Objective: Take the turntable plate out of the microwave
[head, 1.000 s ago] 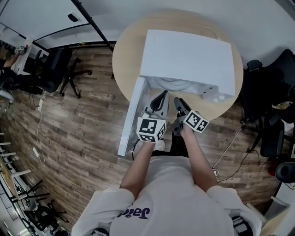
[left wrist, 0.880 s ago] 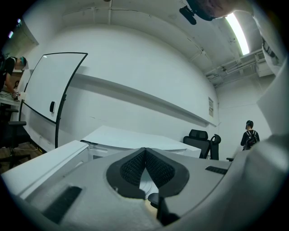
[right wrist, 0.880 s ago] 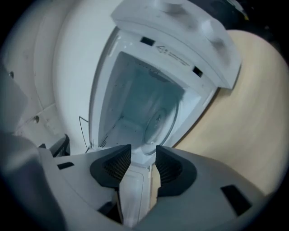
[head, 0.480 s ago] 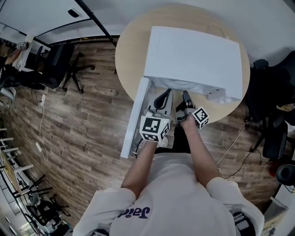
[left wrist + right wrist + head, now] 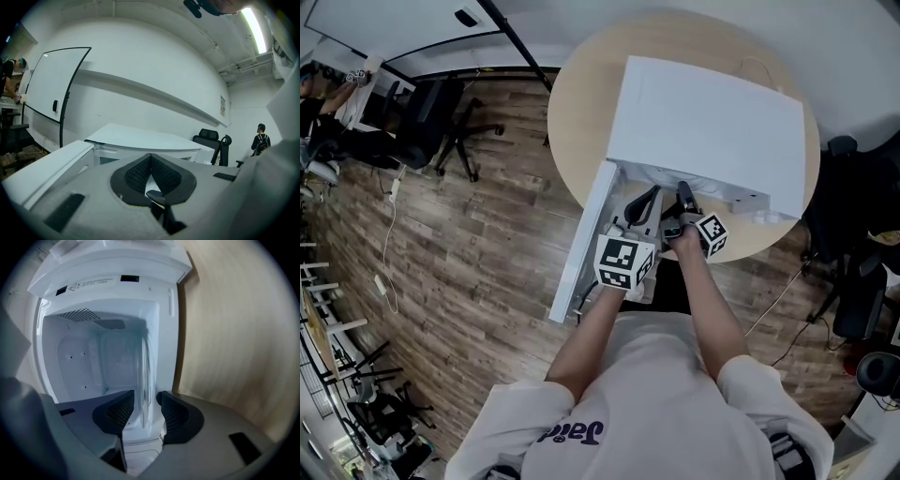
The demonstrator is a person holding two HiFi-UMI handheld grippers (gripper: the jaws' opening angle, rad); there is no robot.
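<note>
The white microwave (image 5: 712,131) stands on a round wooden table (image 5: 581,103) with its door (image 5: 586,239) swung open to the left. In the right gripper view the picture is rolled on its side, so the glass turntable plate (image 5: 143,376) shows edge-on inside the cavity. My right gripper (image 5: 144,404) reaches into the opening. Its jaws have just been opening and stand wide on either side of the plate's rim, with a gap at each pad. My left gripper (image 5: 151,157) is shut on nothing and hangs just in front of the microwave (image 5: 140,138), beside the door (image 5: 51,168).
The microwave's side wall and the bare tabletop (image 5: 225,333) lie right of the cavity. Office chairs (image 5: 441,131) stand on the wood floor at the left, more chairs (image 5: 853,244) at the right. A person (image 5: 258,140) stands far off.
My right gripper has moved forward into the microwave's opening and rolled onto its side. The left gripper has barely shifted.
</note>
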